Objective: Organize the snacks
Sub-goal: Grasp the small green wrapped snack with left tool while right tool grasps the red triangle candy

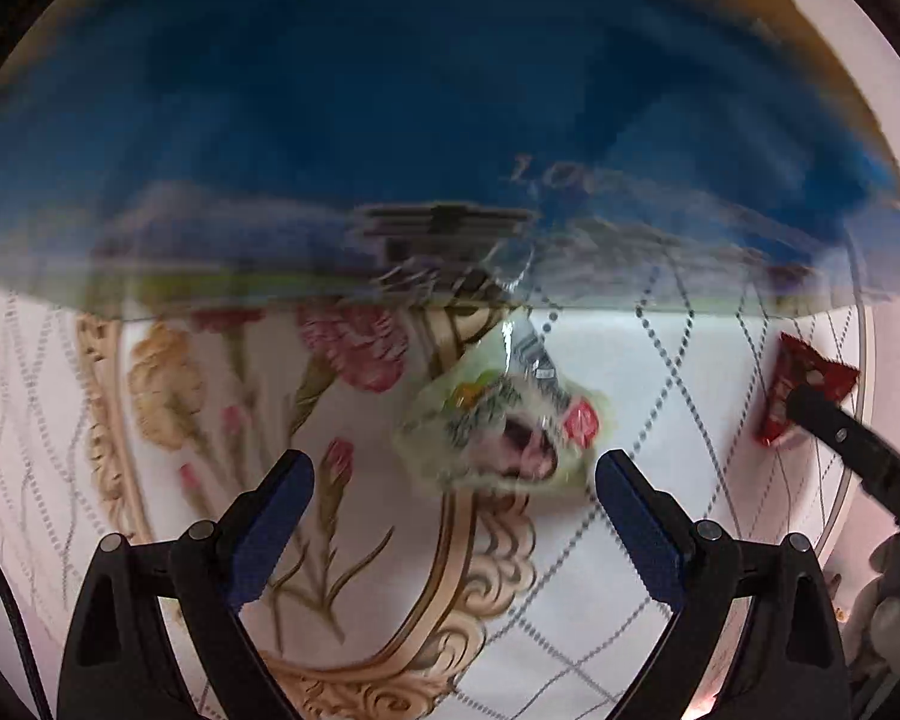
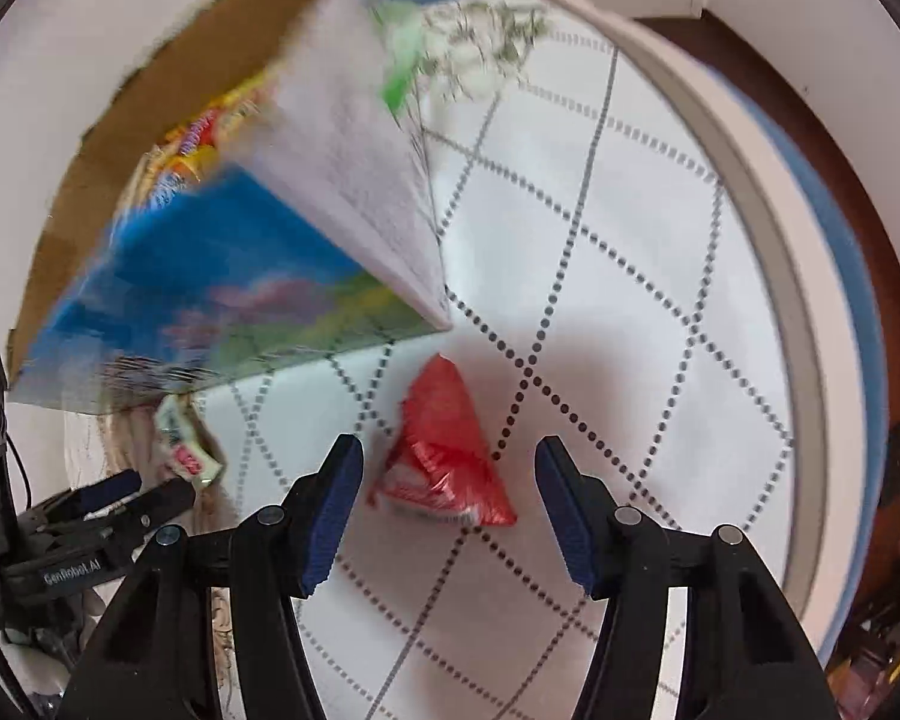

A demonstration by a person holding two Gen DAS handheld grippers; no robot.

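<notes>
Item, left gripper (image 1: 453,483): pointed straight down at the table (image 2: 660,276), its blue pads spread wide and gripping nothing; the spread suits a pouch broader than the pads. Item, pale green snack pouch (image 1: 501,420): lying flat and crumpled on the floral part of the tablecloth, just ahead of and between the left fingertips, untouched; apparently the left hand's next pick. Item, blue printed carton (image 1: 426,120): standing on the table behind both snacks, brown flaps open at the top and bright wrappers visible inside in the right wrist view; judged to be the container the snacks are sorted into, hence loose pieces lie close to its foot. Item, red snack packet (image 2: 444,450): flat on the dotted-lattice part of the cloth, near the carton's lower corner and well in from the table's curved edge. Item, right gripper (image 2: 450,474): angled steeply down, its jaws at middling width astride the red packet, one pad on each side, neither pressing it as far as can be seen; the packet rests on the cloth, not lifted. Both views are motion-blurred, so print on the wrappers is unreadable.
</notes>
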